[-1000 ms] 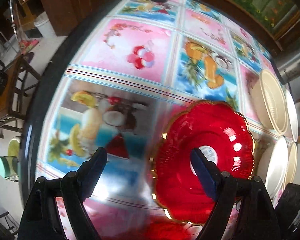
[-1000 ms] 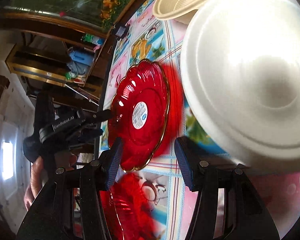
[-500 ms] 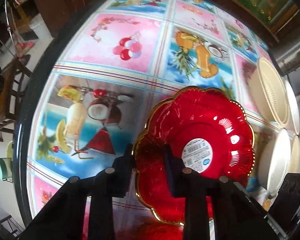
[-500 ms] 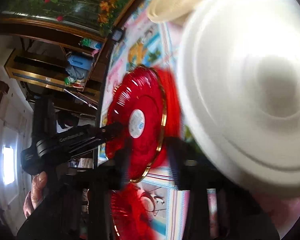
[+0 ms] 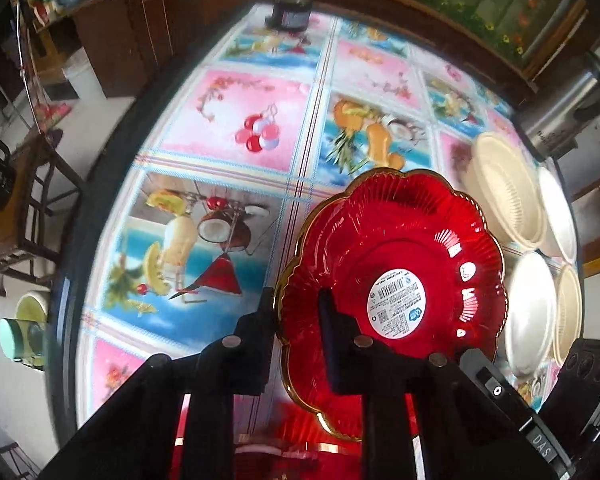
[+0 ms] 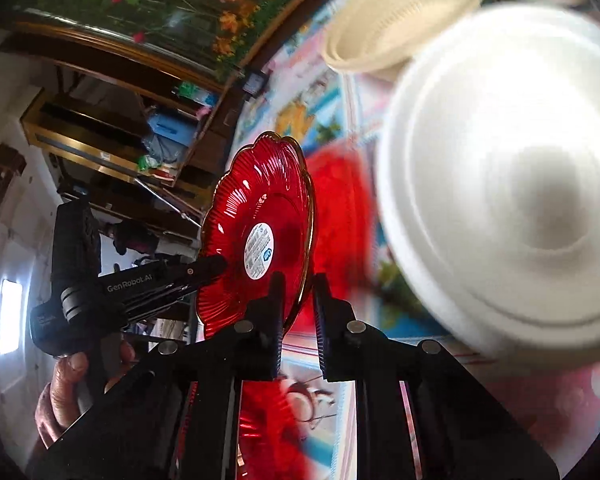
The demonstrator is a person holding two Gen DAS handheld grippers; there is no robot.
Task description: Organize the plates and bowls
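Note:
A red scalloped plate (image 5: 396,276) with a gold rim and a white sticker is tilted up off the table. My left gripper (image 5: 296,312) is shut on its near-left rim. In the right wrist view the same plate (image 6: 256,236) stands on edge, and my right gripper (image 6: 296,300) is shut on its lower rim. The left gripper (image 6: 208,268) holds it from the left there. Another red plate (image 5: 300,432) lies below, partly hidden behind the grippers. Cream and white bowls (image 5: 504,188) sit at the right.
A large white foam bowl (image 6: 512,184) looms close on the right, with a cream bowl (image 6: 404,20) behind it. A dark jar (image 5: 290,10) stands at the table's far edge. A steel pot (image 5: 568,108) is at far right. Chairs stand left of the table (image 5: 236,116).
My left gripper closed on the red plate's rim and lifted it to a tilt. My right gripper closed on the plate's other edge.

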